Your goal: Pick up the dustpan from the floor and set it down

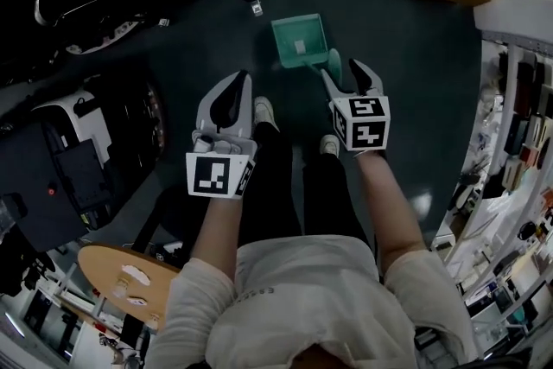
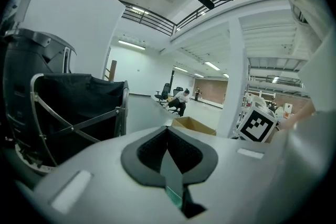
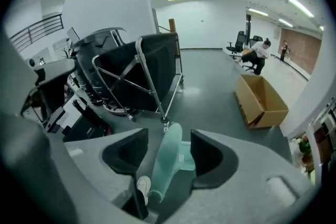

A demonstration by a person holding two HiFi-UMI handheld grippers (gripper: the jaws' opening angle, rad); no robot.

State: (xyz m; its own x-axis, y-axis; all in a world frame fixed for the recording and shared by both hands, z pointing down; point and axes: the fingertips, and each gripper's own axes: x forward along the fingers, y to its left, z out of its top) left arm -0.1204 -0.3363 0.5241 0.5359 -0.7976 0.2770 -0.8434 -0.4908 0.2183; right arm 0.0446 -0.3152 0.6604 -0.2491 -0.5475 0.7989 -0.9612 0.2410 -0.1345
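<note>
Standing over a dark green floor (image 1: 389,56), the person holds a claw in each hand, both pointing ahead and down past white shoes (image 1: 263,111). The task's thing, a pale green dustpan (image 1: 299,41), sits on the floor just ahead of the feet, pan end farthest from the person, with a small pale patch on it. Its long handle (image 3: 161,170) slants back towards the right claw (image 3: 169,140) and runs between that claw's jaws. In the right gripper view the two dark pads stand wide apart with the handle in the gap. Clear space shows to the left of it and a narrower slit to the right, so neither pad presses on it (nothing is gripped). The left claw (image 2: 168,131) hangs off to the left, well clear of the dustpan. Its pads meet at their tips, closed on nothing.

Just beyond the pan stands a folding cart (image 3: 139,73) with a black fabric bin on a metal frame, one castor near the pan's far edge. An open cardboard box (image 3: 261,99) lies on the floor off to the right, apart from the dustpan. Shelving (image 1: 518,143) lines the right edge of the head view, and a round wooden board (image 1: 130,281) shows at lower left. Far down the hall a second person (image 3: 258,52) sits on an office chair.
</note>
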